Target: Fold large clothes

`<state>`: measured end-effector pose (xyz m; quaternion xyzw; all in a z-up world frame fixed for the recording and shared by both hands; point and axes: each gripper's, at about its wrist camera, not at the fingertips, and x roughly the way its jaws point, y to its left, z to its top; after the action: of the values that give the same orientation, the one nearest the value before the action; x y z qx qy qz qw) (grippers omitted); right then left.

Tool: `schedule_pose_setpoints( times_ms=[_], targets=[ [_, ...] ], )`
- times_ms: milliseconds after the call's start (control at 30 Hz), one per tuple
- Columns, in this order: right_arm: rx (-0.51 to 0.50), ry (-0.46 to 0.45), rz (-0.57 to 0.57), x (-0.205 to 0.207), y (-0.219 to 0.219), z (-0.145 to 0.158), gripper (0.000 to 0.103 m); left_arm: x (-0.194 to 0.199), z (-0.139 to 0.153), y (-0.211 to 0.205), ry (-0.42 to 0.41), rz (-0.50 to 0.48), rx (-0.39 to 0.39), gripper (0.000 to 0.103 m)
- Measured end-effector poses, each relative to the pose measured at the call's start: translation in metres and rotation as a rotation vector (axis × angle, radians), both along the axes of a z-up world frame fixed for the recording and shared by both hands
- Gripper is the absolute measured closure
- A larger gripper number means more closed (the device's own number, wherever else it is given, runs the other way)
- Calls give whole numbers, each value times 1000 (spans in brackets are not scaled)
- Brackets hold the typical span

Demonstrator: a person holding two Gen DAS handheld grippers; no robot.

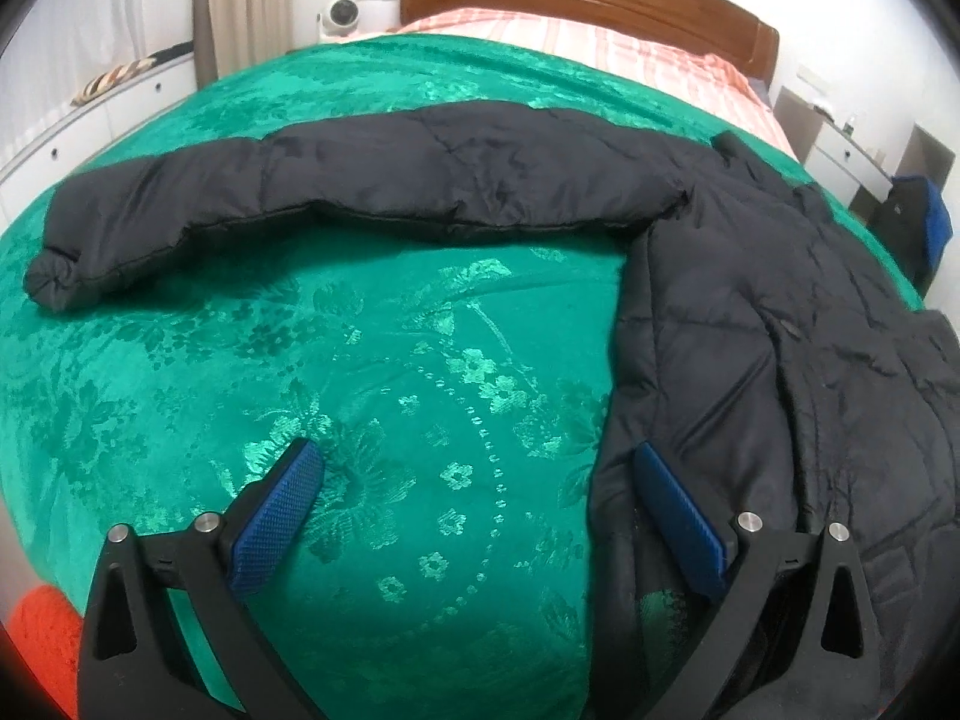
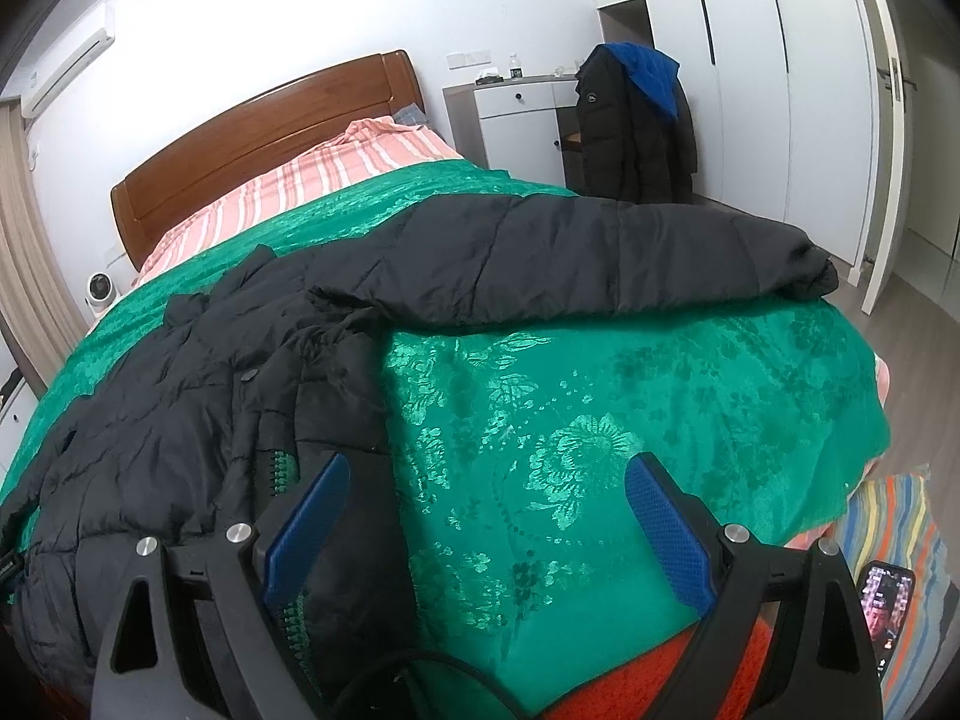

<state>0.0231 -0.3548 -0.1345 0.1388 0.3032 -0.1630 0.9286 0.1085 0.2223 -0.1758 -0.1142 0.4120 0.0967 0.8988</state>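
Lying spread on the green bedspread [image 1: 372,396], the black puffer jacket [image 1: 750,324] seems unfolded, sleeves outstretched, while left gripper [image 1: 474,480] and right gripper [image 2: 489,495] are held agape, empty.

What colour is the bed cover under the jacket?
Green, with a woven flower pattern; the right wrist view shows it best.

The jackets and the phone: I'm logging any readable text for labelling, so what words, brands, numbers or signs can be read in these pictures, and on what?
None can be read.
Black jacket on the chair: a small pale chest mark, too small to read.
Phone on the striped cloth: lit screen with a face, any text blurred.
Air conditioner: a small mark, illegible.
Black padded jacket on the green bedspread: no label showing.
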Motion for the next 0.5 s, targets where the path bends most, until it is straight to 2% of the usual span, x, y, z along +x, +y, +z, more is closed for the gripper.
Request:
schedule_pose_setpoints(
  times_ms=[167,267,333,367,467,500],
  targets=[
    [13,-8,-3,-1,-3,0,10,-3,15,0,-35,-7,20,0],
    [84,-9,0,5,-16,0,10,12,20,2,-14,-25,33,0],
    [102,-20,-4,20,-31,5,10,25,31,7,-48,-23,42,0],
    [79,-14,-15,35,-39,12,10,30,37,9,-73,-20,52,0],
    [-21,-94,-6,64,-47,35,10,49,56,15,-182,-1,98,0],
    [-89,-111,7,81,-48,40,7,57,59,18,-207,1,99,0]
  ],
)
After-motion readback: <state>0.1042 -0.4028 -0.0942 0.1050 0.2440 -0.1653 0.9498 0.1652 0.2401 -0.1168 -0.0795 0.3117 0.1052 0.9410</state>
